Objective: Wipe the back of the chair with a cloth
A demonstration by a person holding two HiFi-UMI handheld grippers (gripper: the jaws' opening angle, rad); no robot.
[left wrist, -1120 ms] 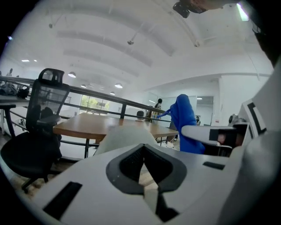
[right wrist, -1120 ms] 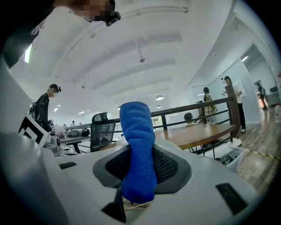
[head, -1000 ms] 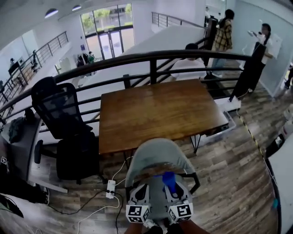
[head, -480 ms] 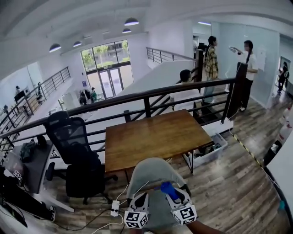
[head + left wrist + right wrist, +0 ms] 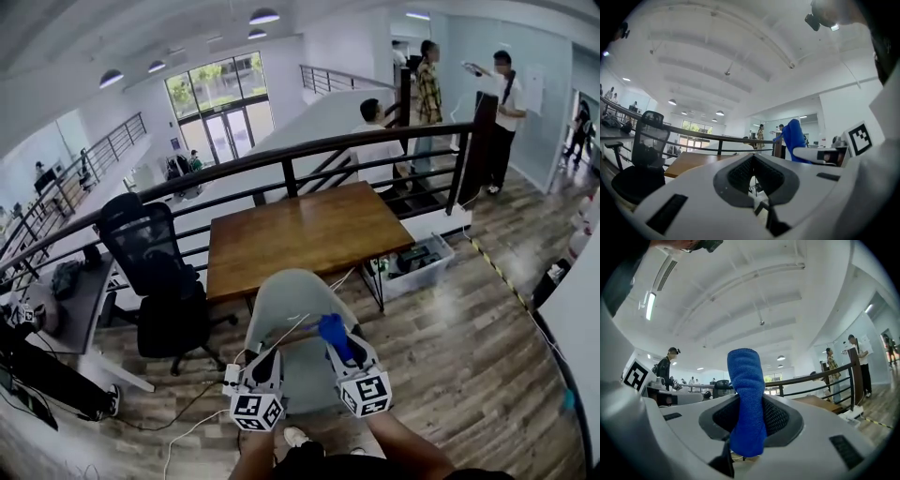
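While right gripper (image 5: 345,352) clamps cloth (image 5: 331,331), left gripper (image 5: 265,362) jaws closed; table (image 5: 300,239) beyond chair (image 5: 289,302).

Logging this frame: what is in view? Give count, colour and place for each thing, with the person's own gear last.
Chair: one, grey, directly in front, back toward the camera.
Table: one, brown wood, beyond the chair.
Office chair: one, black, left of the table.
Railing: one, black, behind the table.
Storage bin: one, clear, on the floor by the table's right end.
Power strip: one, white, on the floor left of the chair.
People: three, upper right by the railing.
Cloth: one, blue, between the right gripper's jaws.
Left gripper: white, jaws together, empty.
Right gripper: white, shut on the cloth.
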